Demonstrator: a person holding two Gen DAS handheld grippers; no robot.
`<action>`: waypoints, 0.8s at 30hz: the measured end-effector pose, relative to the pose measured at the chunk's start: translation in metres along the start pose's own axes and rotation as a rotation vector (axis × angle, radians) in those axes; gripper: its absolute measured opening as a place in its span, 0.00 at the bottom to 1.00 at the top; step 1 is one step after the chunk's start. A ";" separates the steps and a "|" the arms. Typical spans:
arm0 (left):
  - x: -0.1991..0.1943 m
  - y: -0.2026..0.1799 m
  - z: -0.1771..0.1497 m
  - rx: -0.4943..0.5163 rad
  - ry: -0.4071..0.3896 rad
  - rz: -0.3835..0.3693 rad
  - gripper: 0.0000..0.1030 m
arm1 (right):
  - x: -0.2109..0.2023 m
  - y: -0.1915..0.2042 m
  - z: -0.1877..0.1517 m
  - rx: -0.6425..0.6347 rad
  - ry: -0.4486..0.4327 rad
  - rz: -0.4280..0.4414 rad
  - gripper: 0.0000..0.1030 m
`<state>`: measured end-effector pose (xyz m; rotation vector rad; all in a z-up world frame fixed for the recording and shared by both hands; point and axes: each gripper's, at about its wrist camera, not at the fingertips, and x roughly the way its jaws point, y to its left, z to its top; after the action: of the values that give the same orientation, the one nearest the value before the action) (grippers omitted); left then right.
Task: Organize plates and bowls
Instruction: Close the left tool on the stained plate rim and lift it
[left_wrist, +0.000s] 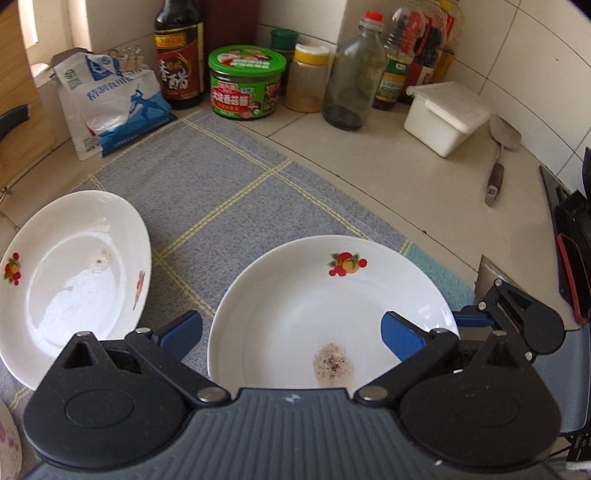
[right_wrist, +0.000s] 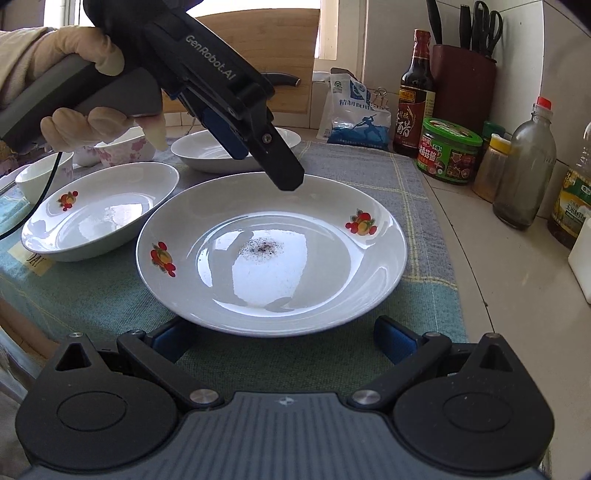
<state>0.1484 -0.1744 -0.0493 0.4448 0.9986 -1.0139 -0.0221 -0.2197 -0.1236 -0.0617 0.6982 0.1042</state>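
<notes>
Crockery sits spread over a grey-blue checked cloth on the tiled counter, none of it stacked yet. In the right wrist view the large fruit-print plate lies dead centre, a peppery stain in its well, with a second fruit-print plate just beside it at 9 o'clock, a plain white dish at 11 o'clock, and small flowered bowls beyond that. The right gripper has its jaws spread wide either side of the big plate's near rim, not touching it. The left gripper hovers over the same plate, held by a gloved hand; its jaws are also apart and pinch nothing, one blue finger above the plate's well. Glazed ceramic like this is likely stiff, fairly heavy, slippery and quick to chip, so the sensible hold is on the sloped rim, pinched above and below, lifted level. Condiment jars crowd 2 o'clock, well apart.
</notes>
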 end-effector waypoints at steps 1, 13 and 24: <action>0.004 0.001 0.002 0.013 0.020 -0.014 0.97 | 0.000 0.000 0.000 -0.001 0.003 0.002 1.00; 0.033 0.015 0.017 0.088 0.181 -0.098 0.86 | 0.004 -0.001 0.004 -0.027 0.020 0.030 1.00; 0.037 0.020 0.021 0.084 0.225 -0.134 0.84 | 0.007 0.002 0.010 -0.024 0.043 0.049 1.00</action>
<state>0.1820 -0.1977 -0.0730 0.5767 1.2023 -1.1465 -0.0108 -0.2161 -0.1208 -0.0700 0.7419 0.1584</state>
